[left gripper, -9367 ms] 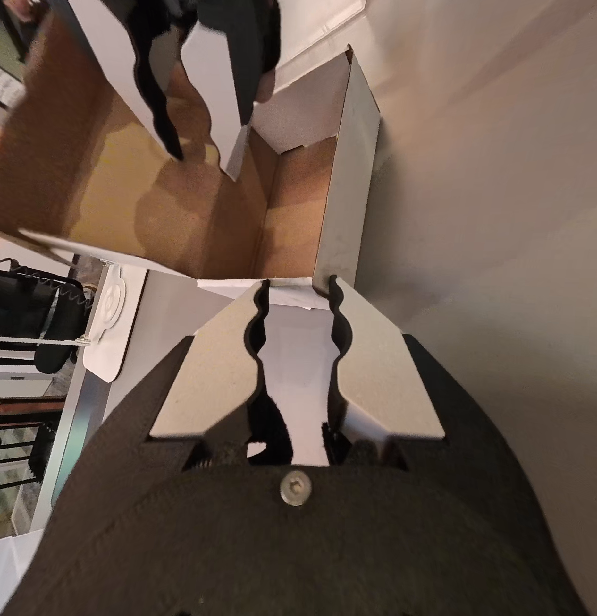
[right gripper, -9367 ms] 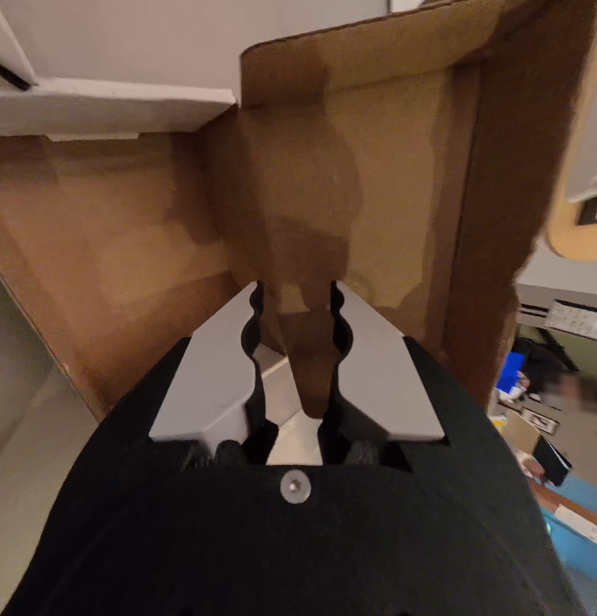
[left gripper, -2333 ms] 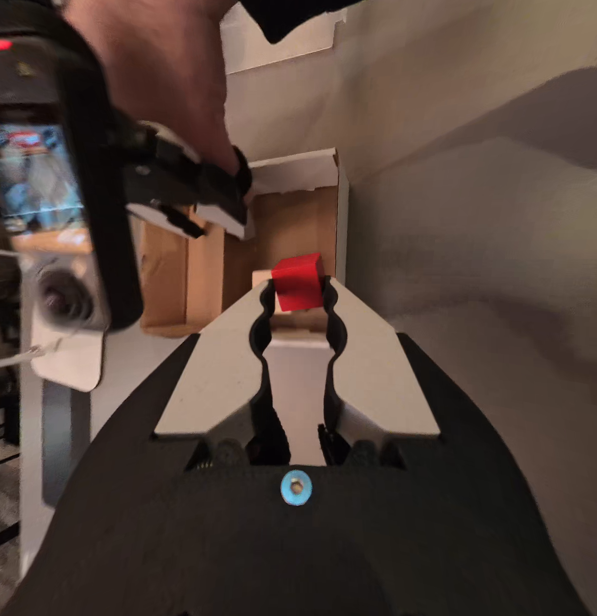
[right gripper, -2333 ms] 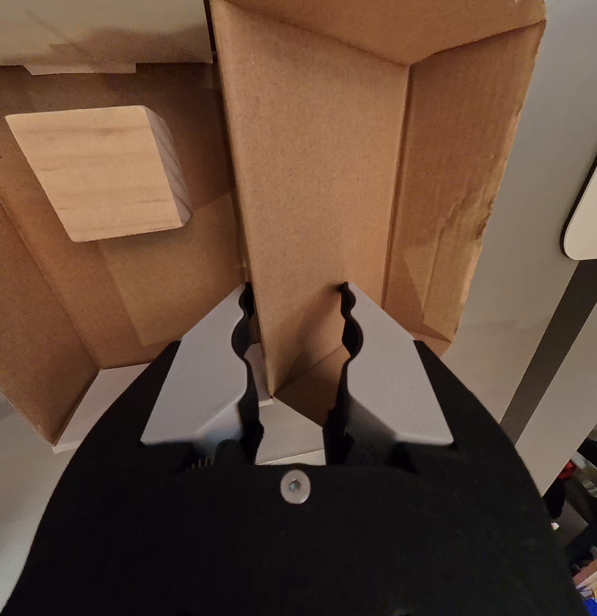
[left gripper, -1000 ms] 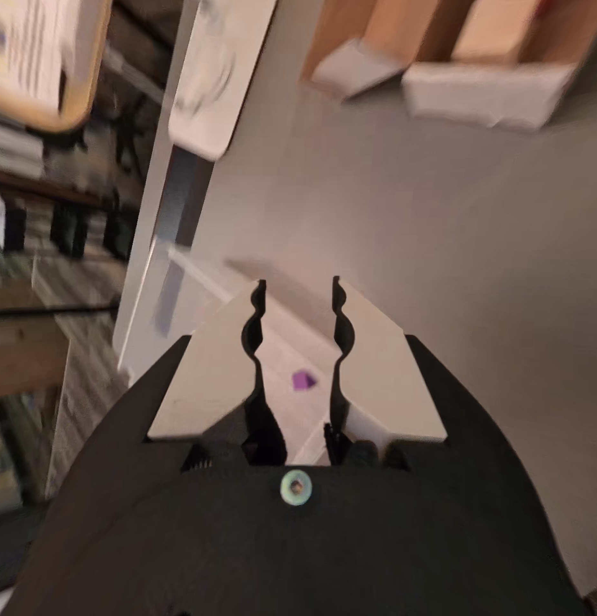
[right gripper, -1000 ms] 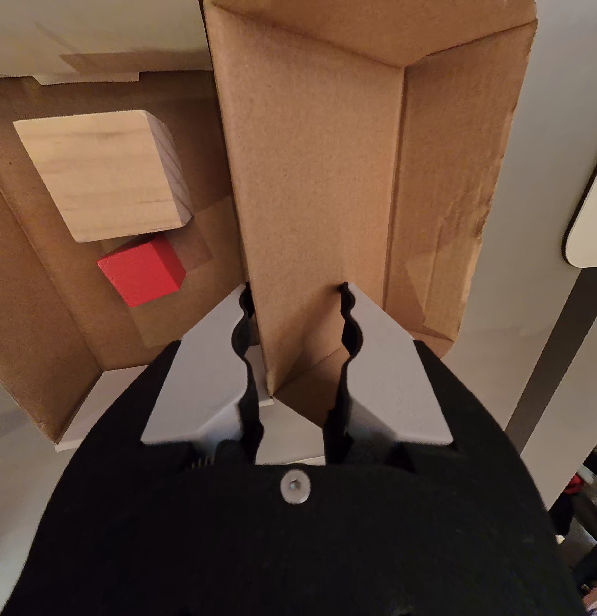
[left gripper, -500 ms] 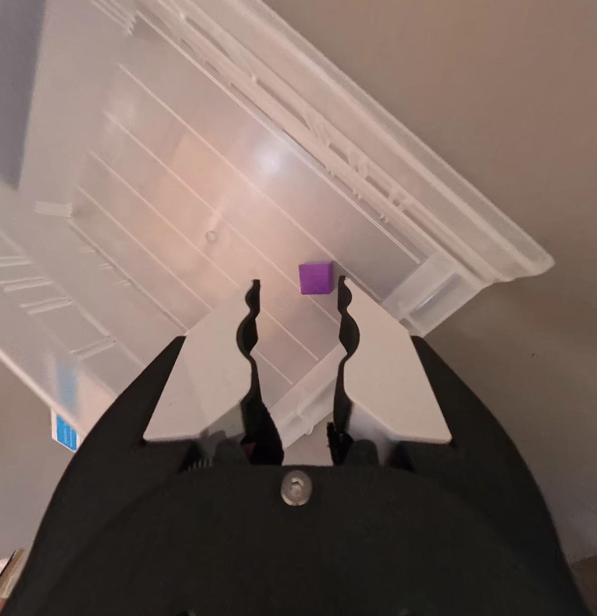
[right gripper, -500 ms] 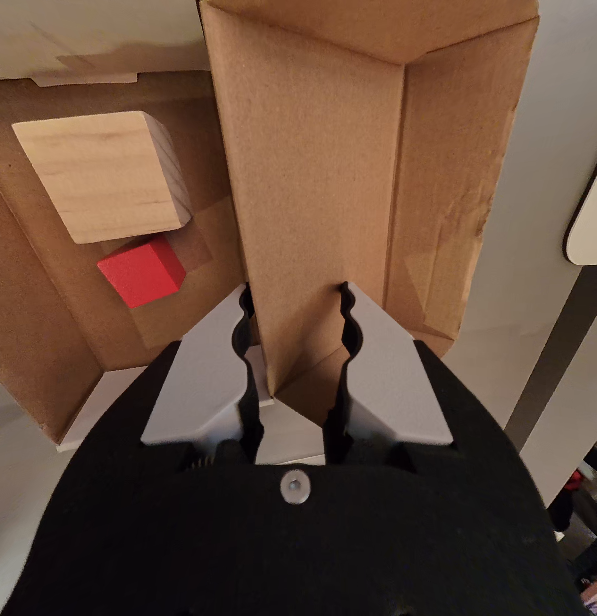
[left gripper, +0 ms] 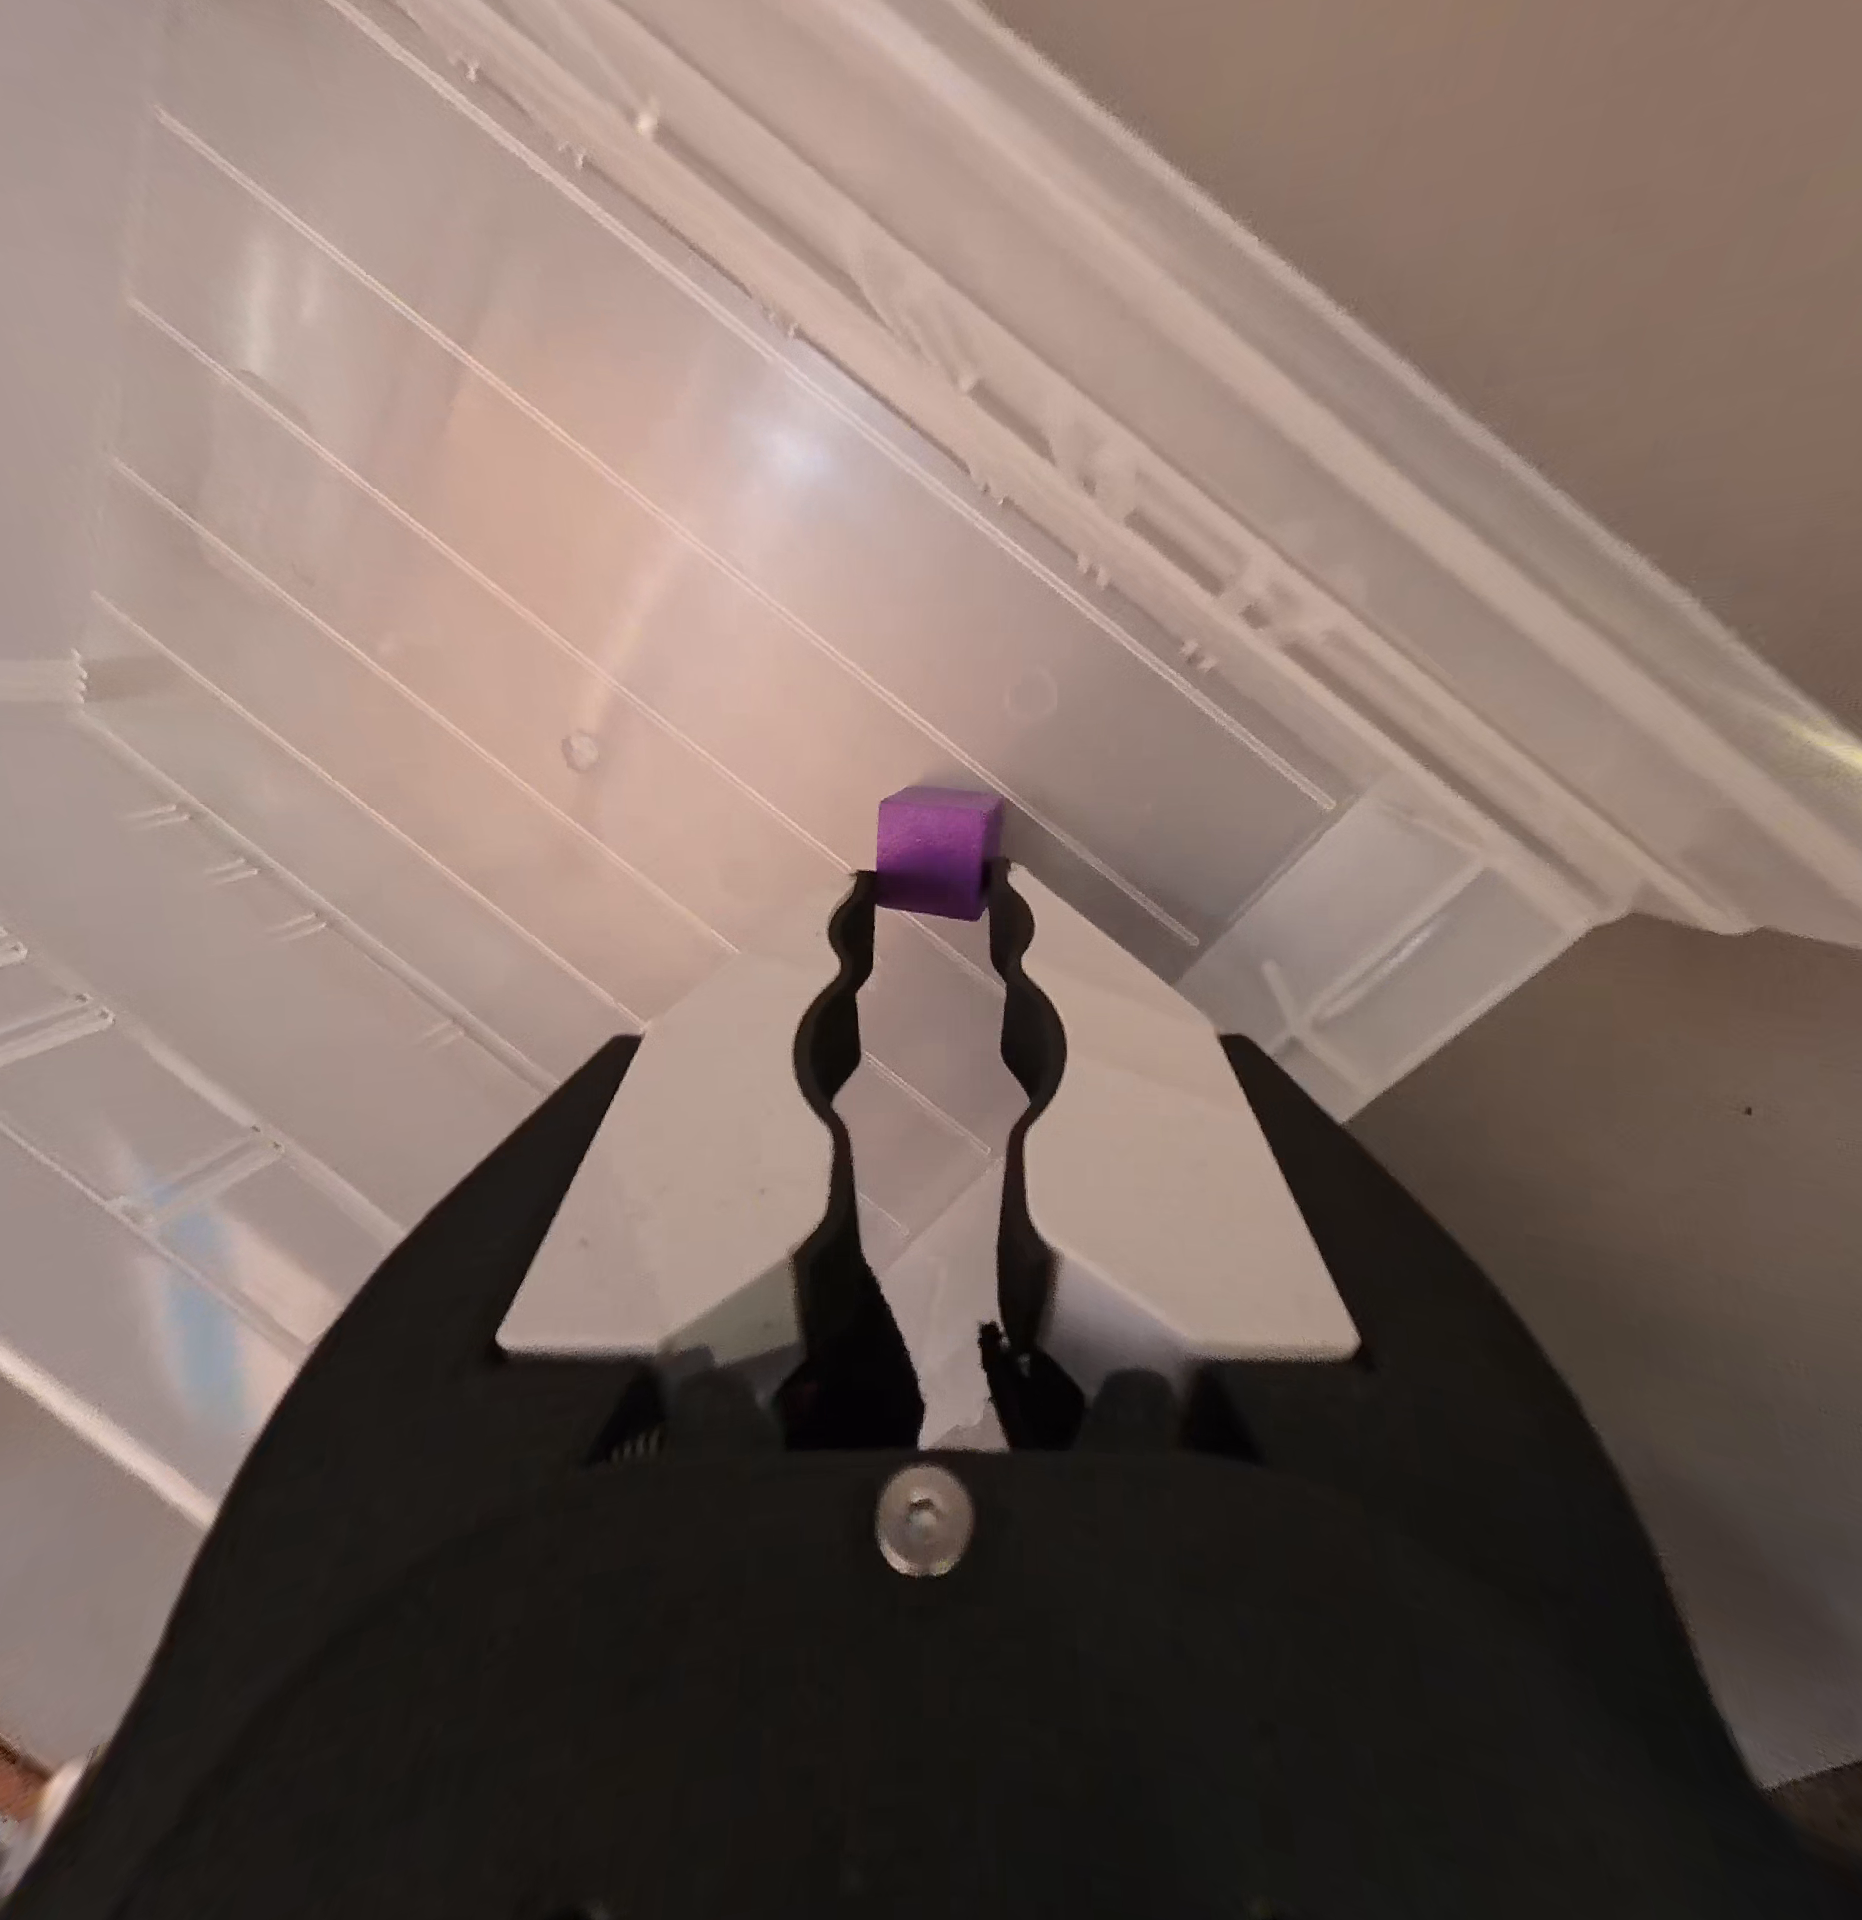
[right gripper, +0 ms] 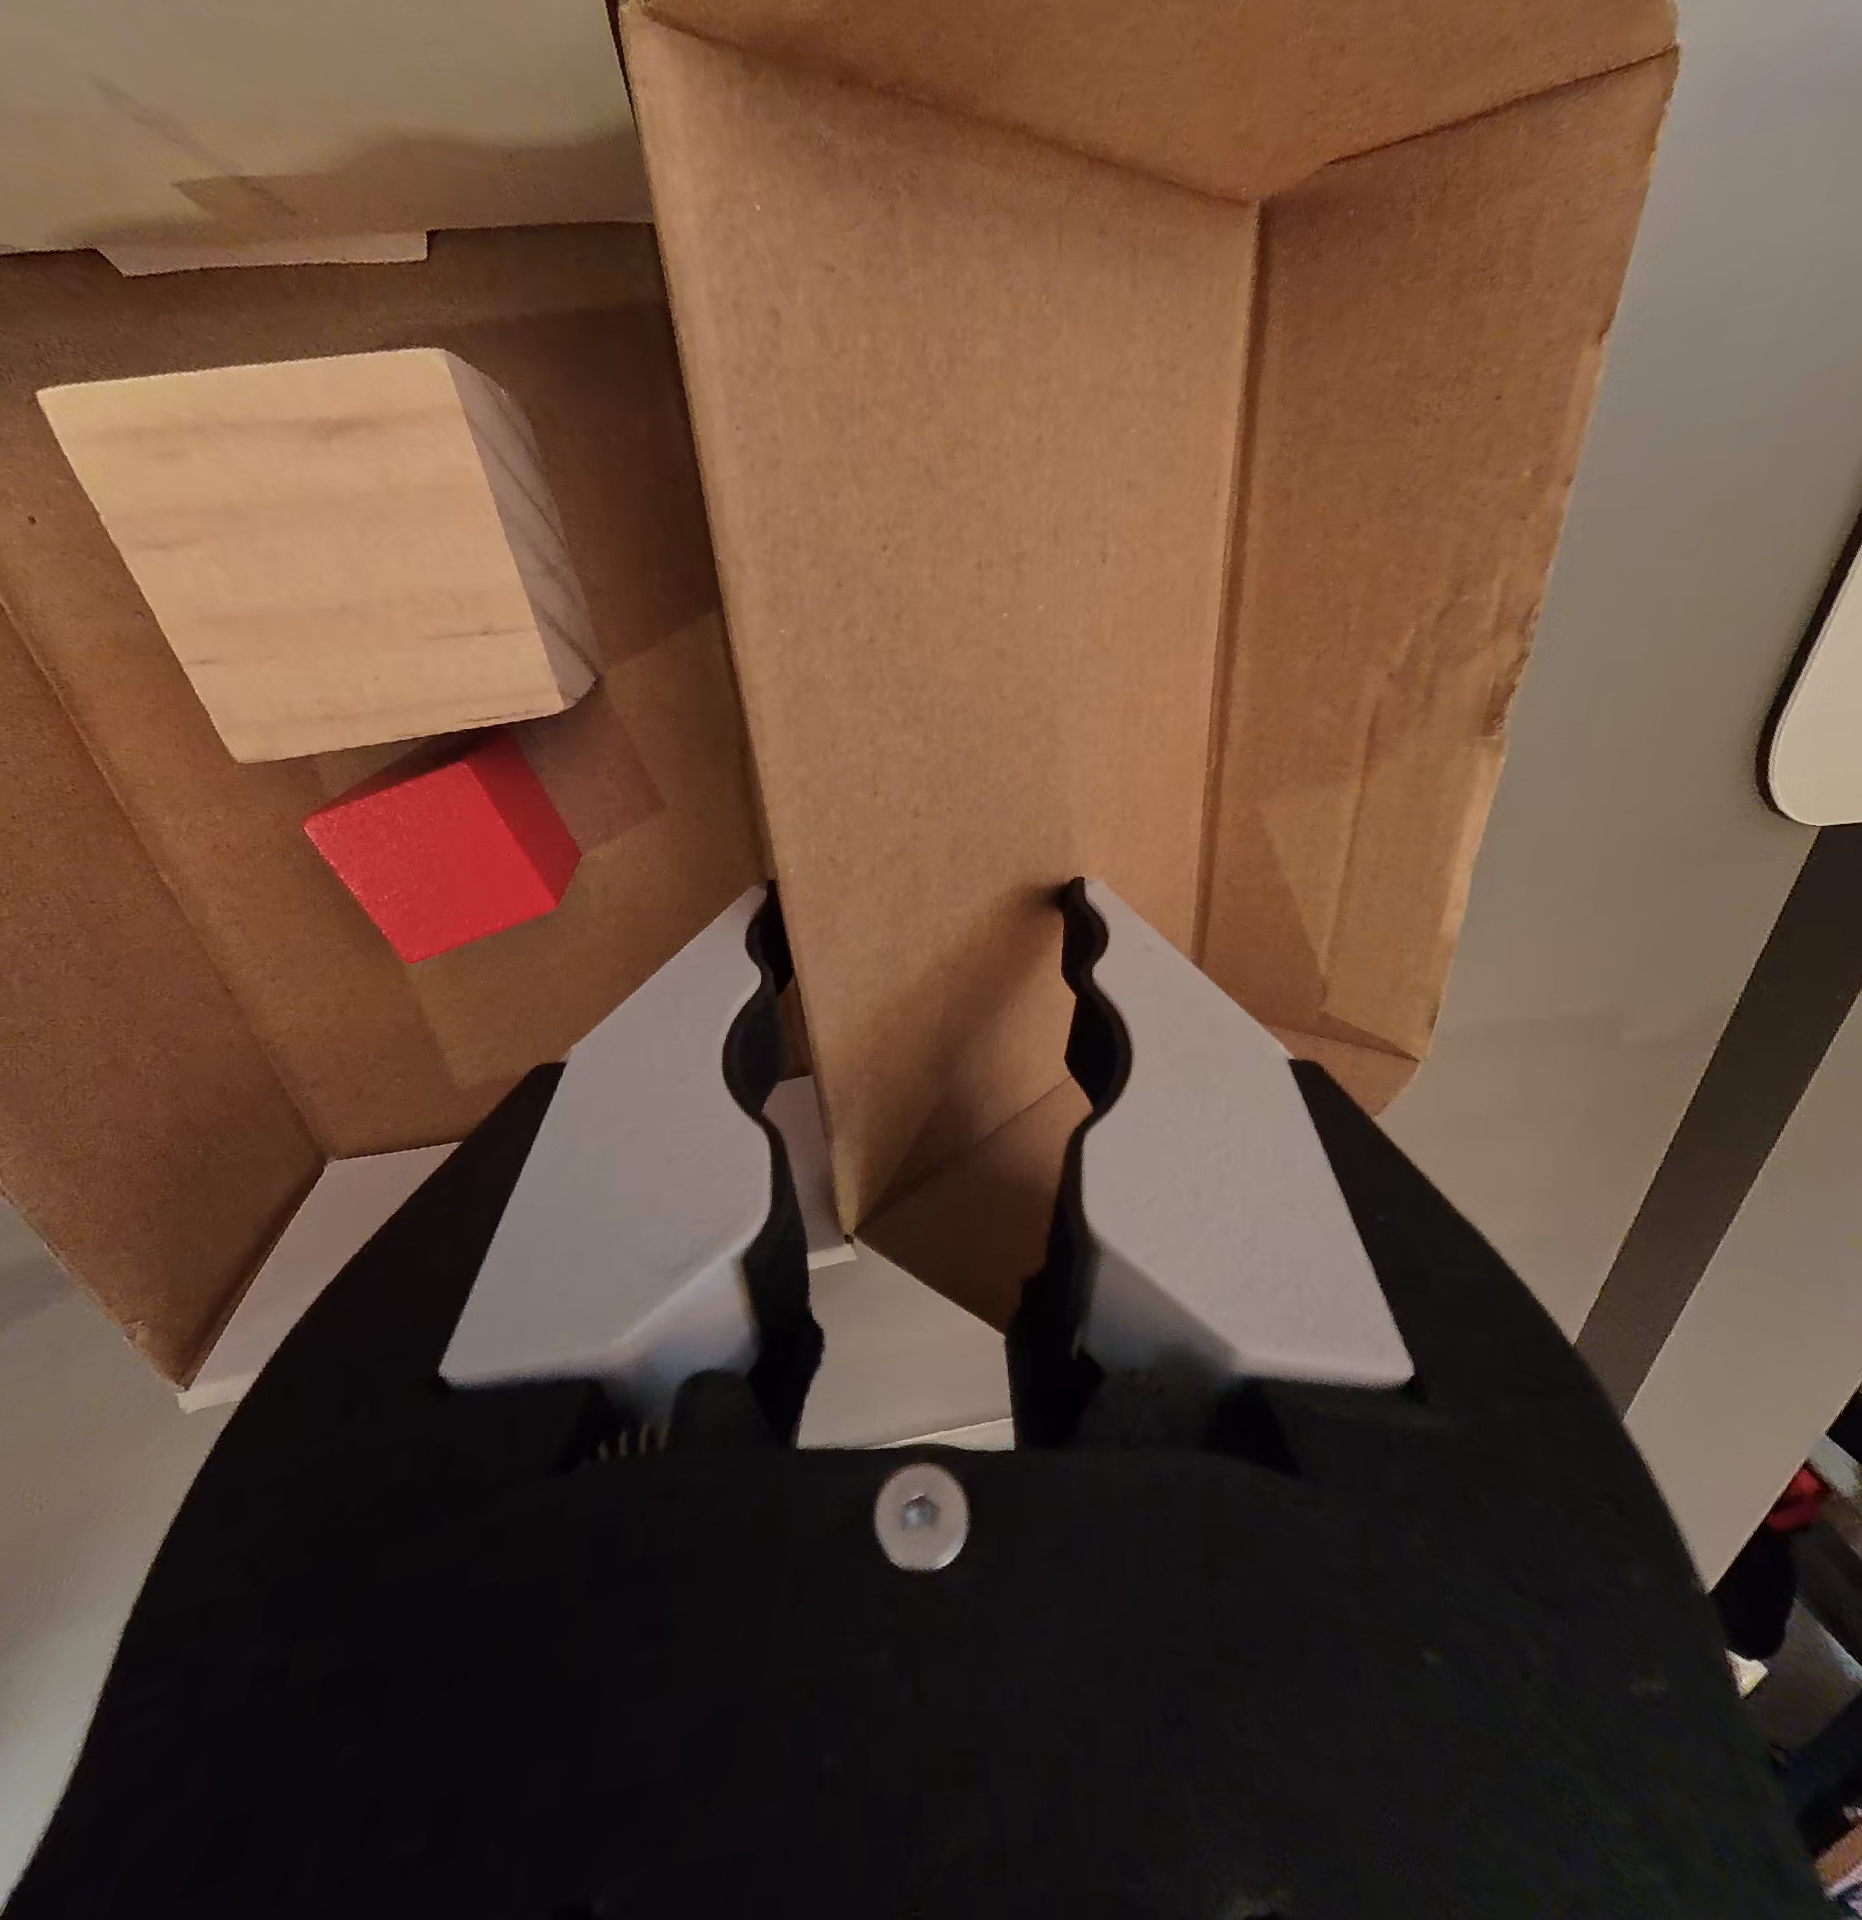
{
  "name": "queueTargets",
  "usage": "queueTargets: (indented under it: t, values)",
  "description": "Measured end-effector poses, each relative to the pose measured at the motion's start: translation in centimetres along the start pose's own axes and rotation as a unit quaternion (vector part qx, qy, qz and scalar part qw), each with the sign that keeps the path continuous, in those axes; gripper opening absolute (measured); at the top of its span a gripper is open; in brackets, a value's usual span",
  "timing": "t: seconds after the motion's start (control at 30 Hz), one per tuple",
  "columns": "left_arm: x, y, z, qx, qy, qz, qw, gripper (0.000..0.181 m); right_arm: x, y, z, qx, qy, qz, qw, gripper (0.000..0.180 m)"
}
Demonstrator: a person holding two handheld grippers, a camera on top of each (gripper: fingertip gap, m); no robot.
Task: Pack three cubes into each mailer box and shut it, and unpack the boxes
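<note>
In the left wrist view my left gripper [left gripper: 932, 883] reaches into a clear plastic bin [left gripper: 491, 520]. Its fingertips are closed on the sides of a small purple cube [left gripper: 932, 857] that rests on the bin floor. In the right wrist view my right gripper [right gripper: 919, 899] is open and straddles an upright cardboard flap [right gripper: 958, 520] of the open mailer box [right gripper: 127, 935]. The flap lies against the left finger. Inside the box lie a large pale wooden cube [right gripper: 314, 551] and a small red cube [right gripper: 439, 847] next to it.
The box stands on a white table [right gripper: 1633, 520] near its right edge, where a dark strip [right gripper: 1737, 1091] runs. A white rounded board [right gripper: 1841, 675] lies at the far right. The bin sits on the same pale table [left gripper: 1529, 260].
My left gripper has moved forward over the bin to the purple cube and narrowed its jaws onto it. The right gripper and the box have not moved.
</note>
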State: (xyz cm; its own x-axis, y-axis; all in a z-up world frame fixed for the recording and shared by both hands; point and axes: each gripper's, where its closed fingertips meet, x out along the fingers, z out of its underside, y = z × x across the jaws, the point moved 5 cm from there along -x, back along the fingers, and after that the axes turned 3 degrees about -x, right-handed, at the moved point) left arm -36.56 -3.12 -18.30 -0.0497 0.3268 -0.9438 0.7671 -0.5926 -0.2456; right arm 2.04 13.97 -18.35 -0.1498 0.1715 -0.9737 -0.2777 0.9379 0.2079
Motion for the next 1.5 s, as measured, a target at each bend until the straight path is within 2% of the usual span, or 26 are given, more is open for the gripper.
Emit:
queueTargets:
  t: [0.07, 0.1, 0.2, 0.3, 0.47, 0.57, 0.7, 0.8, 0.9, 1.07, 1.2, 1.33, 1.5]
  values:
    - [-0.1, -0.3, 0.0, 0.003, -0.011, -0.017, 1.0, 0.035, 0.0, 0.0, 0.0, 0.0, 0.0, 0.0, 1.0, 0.05]
    - [-0.1, -0.3, 0.0, 0.004, -0.012, -0.015, 1.0, 0.036, 0.0, 0.0, 0.0, 0.0, 0.0, 0.0, 1.0, 0.05]
    - [0.3, -0.4, -0.1, 0.008, -0.016, -0.013, 1.0, 0.034, 0.0, 0.0, 0.0, 0.0, 0.0, 0.0, 1.0, 0.05]
    - [0.9, -0.1, -0.1, 0.014, -0.023, -0.001, 1.0, 0.023, 0.0, 0.0, 0.0, 0.001, 0.0, 0.0, 1.0, 0.05]
    - [-0.1, -0.6, 0.1, 0.02, -0.02, -0.023, 0.999, 0.022, 0.0, 0.0, 0.0, 0.0, 0.0, 0.0, 1.0, 0.05]
    - [-3.6, -1.5, -0.4, -0.006, 0.023, -0.051, 0.998, 0.021, 0.0, 0.0, 0.0, 0.0, 0.0, -0.001, 1.0, 0.05]
    - [-12.0, -1.5, -2.9, 0.003, 0.113, -0.13, 0.985, 0.021, 0.0, 0.0, 0.0, -0.001, 0.001, -0.002, 1.0, 0.05]
    - [-17.5, 2.2, -7.2, 0.053, 0.199, -0.147, 0.967, 0.021, 0.0, 0.1, 0.0, -0.001, 0.002, -0.003, 1.0, 0.05]
    - [-18.9, 8.2, -12.8, 0.126, 0.25, -0.118, 0.953, 0.021, 0.0, 0.0, 0.0, -0.003, 0.001, -0.002, 1.0, 0.05]
    - [-14.3, 18.2, -21.8, 0.239, 0.267, -0.026, 0.933, 0.021, 0.0, 0.0, 0.0, -0.001, 0.001, -0.001, 1.0, 0.05]
    - [-9.0, 23.2, -27.4, 0.266, 0.271, 0.037, 0.924, 0.021, 0.0, 0.0, 0.0, -0.002, 0.003, -0.002, 1.0, 0.05]
    - [-4.5, 25.5, -30.6, 0.274, 0.245, 0.043, 0.929, 0.021, 0.0, 0.0, 0.0, -0.005, 0.004, -0.003, 1.0, 0.05]
    - [-1.3, 26.1, -32.0, 0.257, 0.225, 0.053, 0.938, 0.022, 0.0, 0.1, 0.1, -0.002, 0.014, -0.006, 1.0, 0.05]
